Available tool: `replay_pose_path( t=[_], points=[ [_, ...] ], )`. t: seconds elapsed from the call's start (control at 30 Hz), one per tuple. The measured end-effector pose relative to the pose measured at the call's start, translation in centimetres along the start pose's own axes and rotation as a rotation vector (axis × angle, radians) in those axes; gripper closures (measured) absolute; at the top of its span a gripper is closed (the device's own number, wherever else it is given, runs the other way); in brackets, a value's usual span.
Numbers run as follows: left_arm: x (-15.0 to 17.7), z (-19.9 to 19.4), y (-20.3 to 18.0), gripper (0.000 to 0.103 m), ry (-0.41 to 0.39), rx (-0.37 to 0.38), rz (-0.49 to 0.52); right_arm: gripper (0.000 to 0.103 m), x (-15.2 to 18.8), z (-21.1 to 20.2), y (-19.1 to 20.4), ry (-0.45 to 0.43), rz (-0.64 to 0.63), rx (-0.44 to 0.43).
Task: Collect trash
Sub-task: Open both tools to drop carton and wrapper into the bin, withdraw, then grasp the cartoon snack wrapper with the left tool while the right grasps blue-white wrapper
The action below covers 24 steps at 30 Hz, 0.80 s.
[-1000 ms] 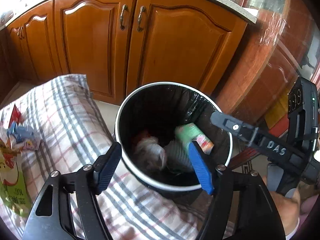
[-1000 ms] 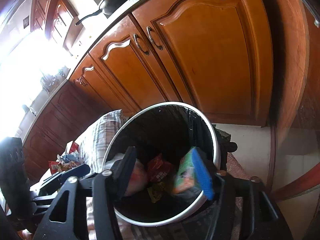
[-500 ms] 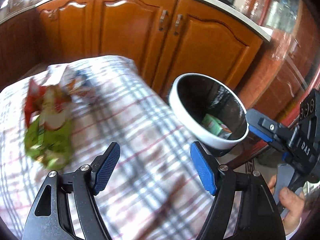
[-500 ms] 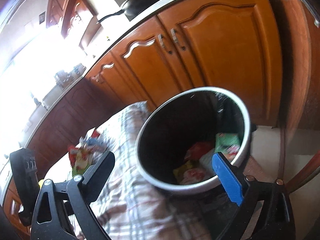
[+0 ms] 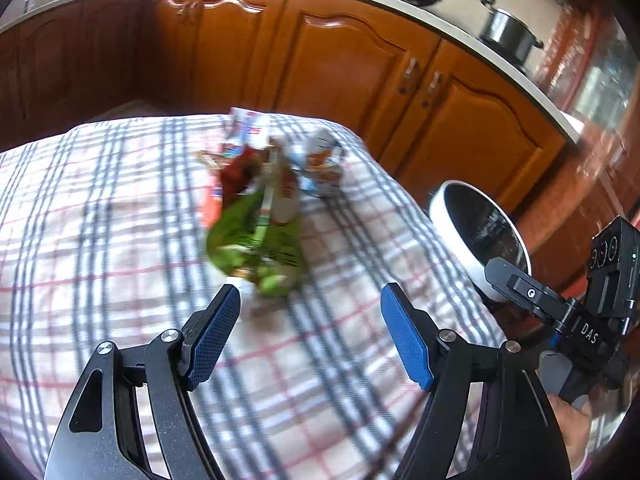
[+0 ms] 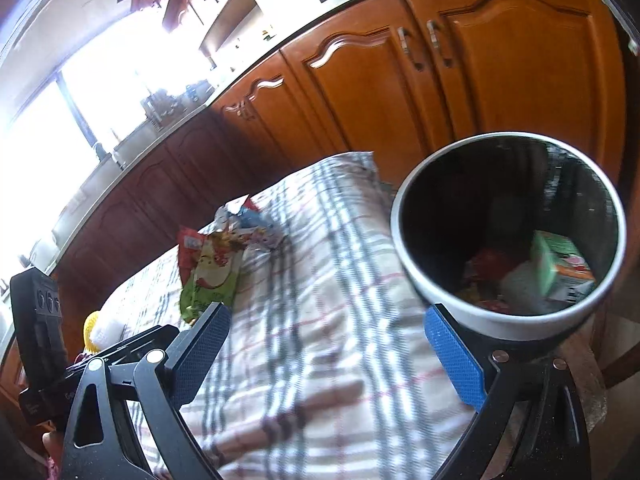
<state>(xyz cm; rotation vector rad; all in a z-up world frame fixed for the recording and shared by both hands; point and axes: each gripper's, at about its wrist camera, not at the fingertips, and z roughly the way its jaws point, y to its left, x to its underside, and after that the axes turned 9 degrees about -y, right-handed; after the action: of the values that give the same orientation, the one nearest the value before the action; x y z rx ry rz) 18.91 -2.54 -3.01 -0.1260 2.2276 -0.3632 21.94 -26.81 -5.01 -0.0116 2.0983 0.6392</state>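
A: What is taking up most of the view?

B: Orange-brown wooden cabinets (image 5: pixel 360 64) are running along the back under a pale countertop (image 5: pixel 472 36), with a steel pot (image 5: pixel 510 32) sitting on it. In front of them a table is lying under a checked tablecloth (image 5: pixel 100 240) of grey and red lines on white.

A: And the bin?

B: A round trash bin (image 6: pixel 404 240) with a white rim and a black liner is standing just beside the table's edge. A green and white carton (image 6: pixel 560 268) and other wrappers are lying inside it, near the bottom.

A: Where is the trash that is not yet in the bin?

B: It is lying in a heap on the cloth, toward the cabinet side. A green snack bag (image 5: pixel 260 248) is lying nearest the grippers, with a red wrapper (image 5: pixel 236 176) and blue and white wrappers (image 5: pixel 324 160) behind it. The left view is blurring the details.

A: The grippers?

B: The left gripper (image 5: pixel 310 332) is hovering over the cloth, its blue pads spread wide and holding nothing, with the green bag just ahead of them. The right gripper (image 6: pixel 326 354) is also gaping wide and empty, hanging over the cloth with the bin close to its right finger.
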Motion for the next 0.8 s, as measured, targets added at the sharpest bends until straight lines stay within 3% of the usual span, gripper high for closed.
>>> replay_pose_path(
  t=[0.5,0.6,0.67,0.8],
  points=[
    [-2.6,0.7,5.3,0.029,-0.037,-0.064,-0.052,0.005,-1.0,4.7,4.9,0.046,-0.069,-0.073],
    [-3.6,1.7,5.7,0.029,-0.040,-0.070,-0.044,0.010,-1.5,6.0,5.7,0.049,-0.079,-0.090],
    [-4.2,2.5,6.0,0.032,-0.039,-0.079,-0.033,0.017,-2.0,7.1,6.2,0.054,-0.086,-0.100],
    [-5.2,4.5,6.4,0.043,-0.011,-0.071,-0.019,0.021,-2.8,9.7,6.8,0.071,-0.093,-0.114]
  ],
)
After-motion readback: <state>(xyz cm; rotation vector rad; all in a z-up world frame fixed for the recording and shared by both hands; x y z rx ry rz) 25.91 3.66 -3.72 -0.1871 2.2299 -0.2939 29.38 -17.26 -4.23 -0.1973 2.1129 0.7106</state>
